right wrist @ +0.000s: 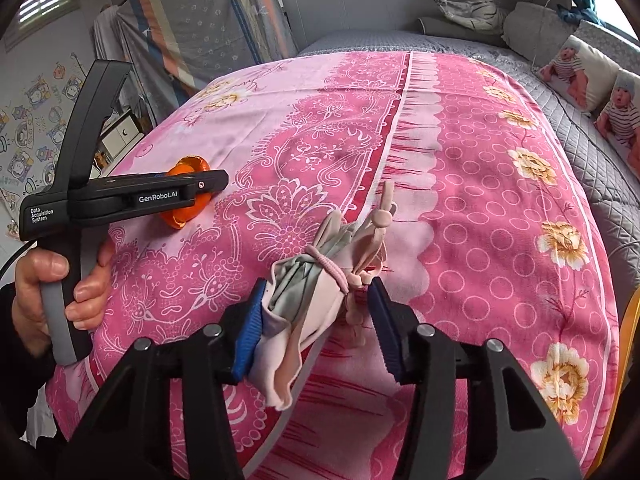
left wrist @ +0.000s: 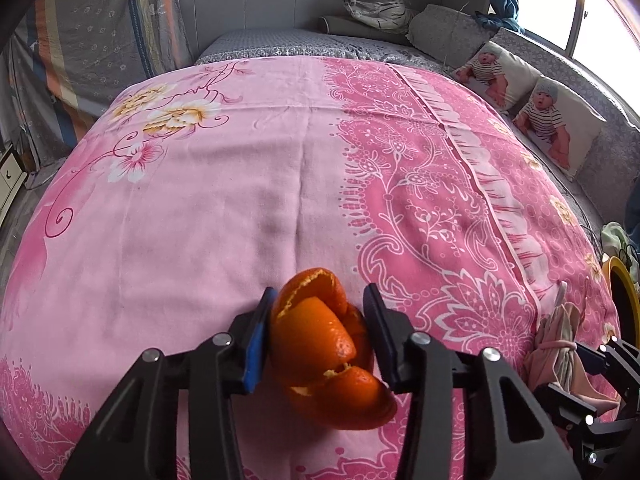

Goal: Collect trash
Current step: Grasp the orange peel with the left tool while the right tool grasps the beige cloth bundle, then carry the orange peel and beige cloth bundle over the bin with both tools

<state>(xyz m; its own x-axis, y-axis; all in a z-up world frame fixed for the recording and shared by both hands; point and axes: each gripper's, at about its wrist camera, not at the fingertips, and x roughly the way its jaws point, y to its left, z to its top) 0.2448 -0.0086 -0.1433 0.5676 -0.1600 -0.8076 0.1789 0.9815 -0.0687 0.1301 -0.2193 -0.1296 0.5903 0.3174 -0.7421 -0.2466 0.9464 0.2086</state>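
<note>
Item: orange peel [left wrist: 328,344], near edge of bed [left wrist: 200,200], between left gripper [left wrist: 320,340] pads, partly closed. Right gripper [right wrist: 316,320] brackets tied cloth bundle [right wrist: 312,280]. Advice: squeeze gently, confirm both grips, lift straight.

Daylight enters through the bright, overexposed window [left wrist: 600,12] at upper right — glare washes out its panes. The pink floral bedsheet [left wrist: 240,200] is evenly lit, shadows soft. Fisheye distortion bends edges; dark vignetting fills corners — focus is sharp throughout.
</note>
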